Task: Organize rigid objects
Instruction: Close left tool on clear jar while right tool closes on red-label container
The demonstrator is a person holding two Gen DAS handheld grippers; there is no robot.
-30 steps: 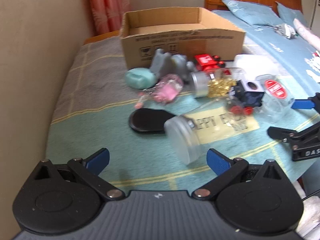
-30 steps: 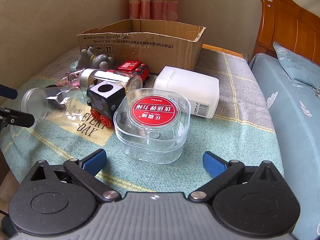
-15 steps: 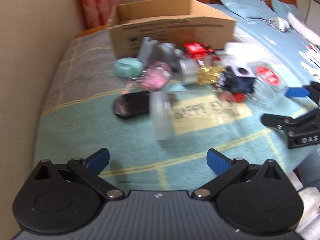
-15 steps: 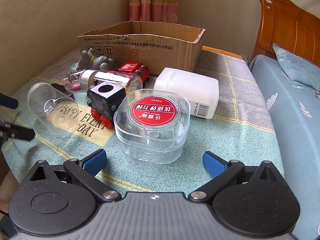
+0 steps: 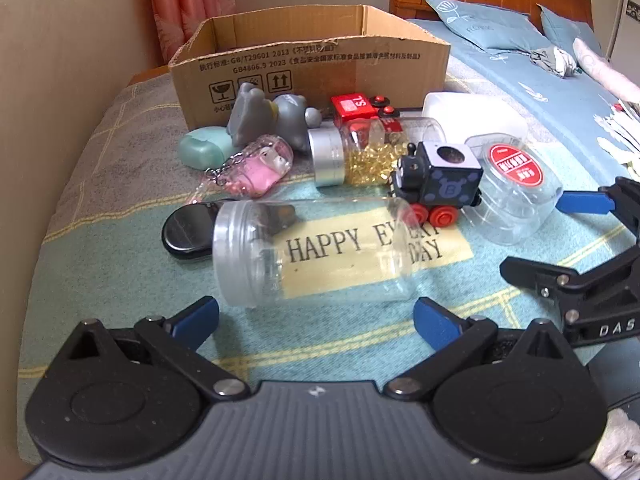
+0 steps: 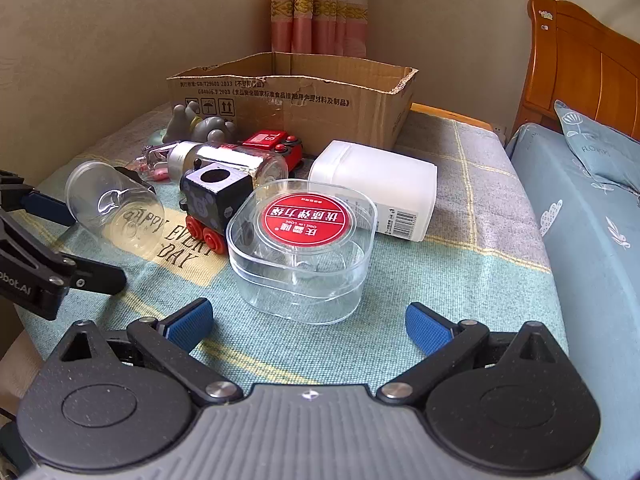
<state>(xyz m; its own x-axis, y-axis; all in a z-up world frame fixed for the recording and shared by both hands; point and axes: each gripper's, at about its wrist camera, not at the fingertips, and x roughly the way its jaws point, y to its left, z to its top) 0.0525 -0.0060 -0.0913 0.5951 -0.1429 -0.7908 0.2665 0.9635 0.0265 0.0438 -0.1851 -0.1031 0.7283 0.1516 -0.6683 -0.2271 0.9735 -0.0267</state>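
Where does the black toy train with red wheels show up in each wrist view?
Left wrist view: the toy train sits right of centre, behind the empty clear jar.
Right wrist view: the toy train sits left of centre, beside the clear tub with the red label.
Shared landmark: the cardboard box behind it.

Pink curtains hang in the room's corner, while a wooden headboard and blue pillow stand at the bed's far end.

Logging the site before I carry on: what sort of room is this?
Most likely a bedroom: a wooden headboard, a blue pillow on the bed beside the work surface, and pink curtains in the corner.
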